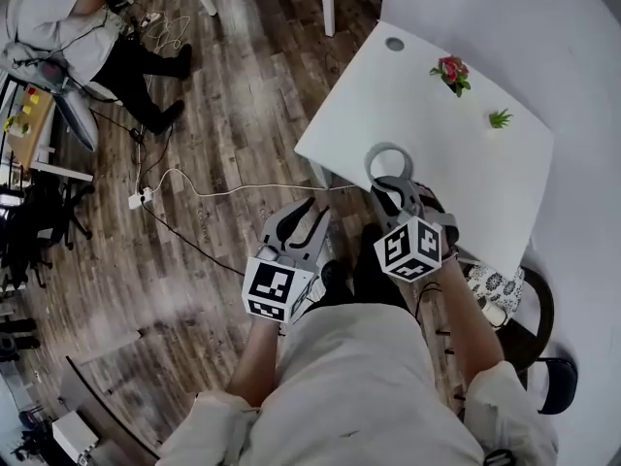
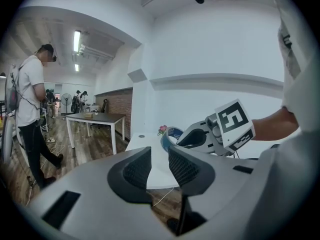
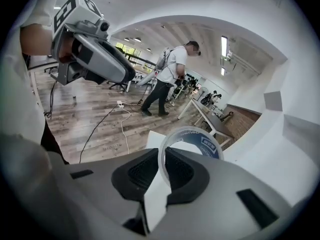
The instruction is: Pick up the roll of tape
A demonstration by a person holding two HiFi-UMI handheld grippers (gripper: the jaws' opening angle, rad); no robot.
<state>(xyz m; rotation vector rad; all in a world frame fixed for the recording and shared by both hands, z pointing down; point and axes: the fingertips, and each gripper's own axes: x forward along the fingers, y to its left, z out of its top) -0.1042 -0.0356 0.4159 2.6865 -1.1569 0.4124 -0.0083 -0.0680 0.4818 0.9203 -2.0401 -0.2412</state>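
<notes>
The right gripper is closed on the roll of tape. In the right gripper view the two pads of this gripper press on the wall of the roll from opposite sides, and the ring stands on edge and projects forward past the fingertips. The roll is grey-white outside and carries a blue printed liner inside. Beneath and ahead of the right gripper lies the white table; the roll is held over the table's near portion. Farther ahead of this gripper, on the table top, stand a small red flower ornament and a small green plant, well apart from the roll. The left gripper is positioned beside the right gripper, on its left, over the wooden floor and just off the table's edge. Its jaws stand apart and nothing sits between them, as the left gripper view confirms. From the left gripper, the roll appears ahead and slightly to the right, clamped in the right gripper. A white cable runs across the floor ahead of the left gripper.
</notes>
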